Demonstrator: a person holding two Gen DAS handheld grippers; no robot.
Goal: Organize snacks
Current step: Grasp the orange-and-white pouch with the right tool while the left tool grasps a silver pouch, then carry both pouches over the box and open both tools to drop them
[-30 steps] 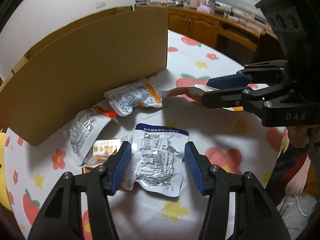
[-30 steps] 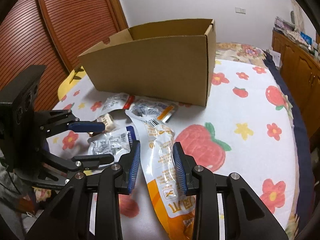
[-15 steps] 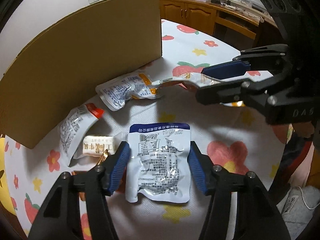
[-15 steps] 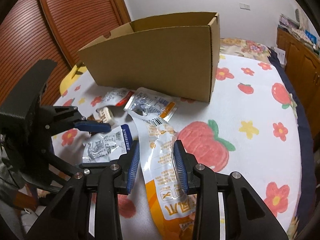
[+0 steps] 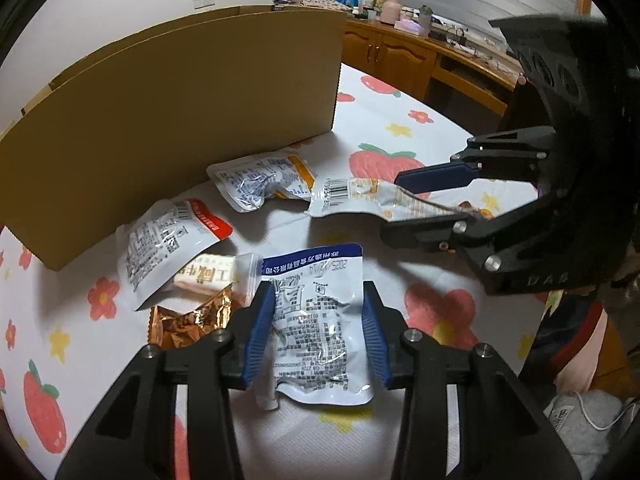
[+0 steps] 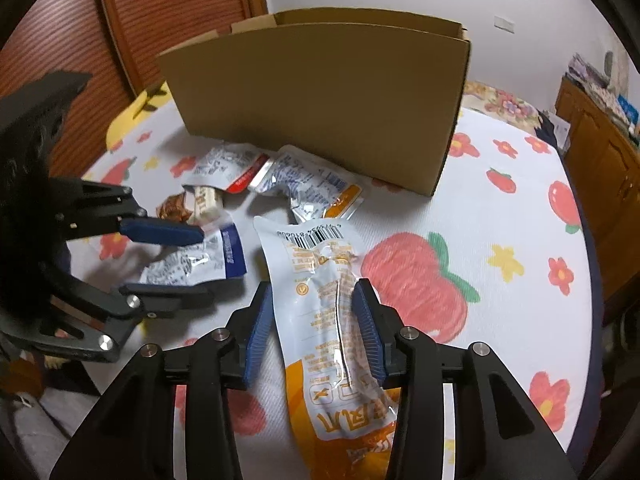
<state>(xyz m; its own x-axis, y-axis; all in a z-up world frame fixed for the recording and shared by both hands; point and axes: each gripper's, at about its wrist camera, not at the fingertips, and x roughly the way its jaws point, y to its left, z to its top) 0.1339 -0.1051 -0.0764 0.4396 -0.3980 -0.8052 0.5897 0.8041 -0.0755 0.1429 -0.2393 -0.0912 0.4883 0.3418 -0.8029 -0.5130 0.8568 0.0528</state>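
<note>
A white snack packet with a blue top edge [image 5: 320, 320] lies on the flowered tablecloth [image 5: 400, 128]. My left gripper [image 5: 317, 292] is closing on it, and both pads touch its side edges, so it buckles a little [image 6: 192, 264]. A long white-and-orange pouch [image 6: 320, 280] lies flat between the opening jaws of my right gripper [image 6: 314, 288]. The right pad brushes the pouch and the left pad stands clear of it. In the left wrist view the right gripper [image 5: 390, 208] straddles the pouch [image 5: 352, 200] from the right.
An open cardboard box [image 6: 320, 100] stands behind the snacks. Before it lie a red-edged packet [image 5: 168, 240], an orange-edged packet [image 5: 260, 184], a small cream bar [image 5: 208, 276] and a copper foil wrapper [image 5: 188, 320]. Wooden cabinets [image 5: 392, 56] line the far side.
The left jaws have narrowed onto the blue-edged packet. The right jaws, earlier pinched on the long pouch, have spread, and the pouch now rests loose between them.
</note>
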